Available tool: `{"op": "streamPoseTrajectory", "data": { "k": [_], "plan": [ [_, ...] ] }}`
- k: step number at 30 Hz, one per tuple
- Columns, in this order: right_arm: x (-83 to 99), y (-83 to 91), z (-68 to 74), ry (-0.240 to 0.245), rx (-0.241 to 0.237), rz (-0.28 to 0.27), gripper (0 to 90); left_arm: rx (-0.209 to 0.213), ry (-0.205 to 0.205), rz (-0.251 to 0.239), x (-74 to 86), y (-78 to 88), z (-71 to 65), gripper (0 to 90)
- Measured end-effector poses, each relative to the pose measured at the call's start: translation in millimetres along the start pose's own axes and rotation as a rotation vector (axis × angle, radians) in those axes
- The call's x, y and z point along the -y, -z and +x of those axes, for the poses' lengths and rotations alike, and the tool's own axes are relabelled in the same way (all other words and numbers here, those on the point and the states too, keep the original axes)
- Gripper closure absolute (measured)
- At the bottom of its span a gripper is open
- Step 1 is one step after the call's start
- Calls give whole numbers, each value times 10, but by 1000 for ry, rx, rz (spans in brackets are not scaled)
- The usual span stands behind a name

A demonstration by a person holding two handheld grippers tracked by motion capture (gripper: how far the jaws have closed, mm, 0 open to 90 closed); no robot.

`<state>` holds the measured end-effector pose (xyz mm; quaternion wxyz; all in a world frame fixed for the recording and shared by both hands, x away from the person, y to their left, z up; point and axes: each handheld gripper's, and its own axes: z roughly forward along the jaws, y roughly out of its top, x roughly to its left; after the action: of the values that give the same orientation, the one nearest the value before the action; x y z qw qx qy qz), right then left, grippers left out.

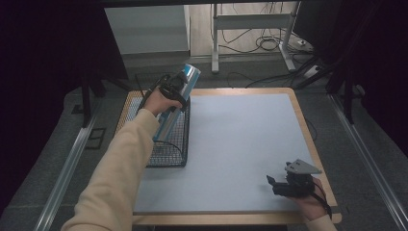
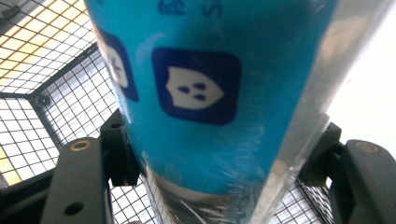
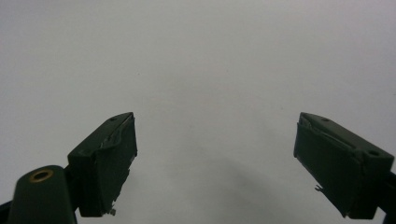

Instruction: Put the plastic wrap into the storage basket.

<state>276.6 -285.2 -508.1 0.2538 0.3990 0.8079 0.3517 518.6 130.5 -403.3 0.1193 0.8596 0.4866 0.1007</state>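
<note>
Blue packet (image 2: pixel 210 93): glossy plastic film with silvery foil edge; basket (image 1: pixel 168 144): thin black metal wire mesh; table (image 1: pixel 308 139): pale wood rim under matt grey mat (image 1: pixel 240 144); gripper jaws: matt black plastic.

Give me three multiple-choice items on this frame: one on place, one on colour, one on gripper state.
1. Where is the lower end of the tube?
A. in the wire basket
B. on the white mat
C. on the floor

2. What colour is the tube's label?
A. red
B. blue
C. green

3. How do the jaws of the right gripper stand?
A. shut on the tube
B. shut, empty
C. open, empty

Key: 1 A, its end dips inside the mesh walls. 2 B, the left gripper clamps a blue wrap. 3 C, jaws apart over bare mat.
</note>
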Motion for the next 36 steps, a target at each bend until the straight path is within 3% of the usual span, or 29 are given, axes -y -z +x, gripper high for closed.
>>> {"op": "streamPoseTrajectory", "data": {
  "k": [21, 26, 30, 36],
  "plan": [
    [4, -5, 7, 10, -4, 0, 136, -46, 75, 5, -85, -208, 135, 317],
    [5, -5, 2, 8, -3, 1, 136, -63, 62, 50, -118, -311, 126, 317],
    [8, -7, 0, 6, -3, 3, 136, -69, 88, 52, -121, -335, 149, 317],
    [9, -10, 2, 7, -2, 3, 136, -82, 91, 56, -127, -361, 159, 316]
  ]
}}
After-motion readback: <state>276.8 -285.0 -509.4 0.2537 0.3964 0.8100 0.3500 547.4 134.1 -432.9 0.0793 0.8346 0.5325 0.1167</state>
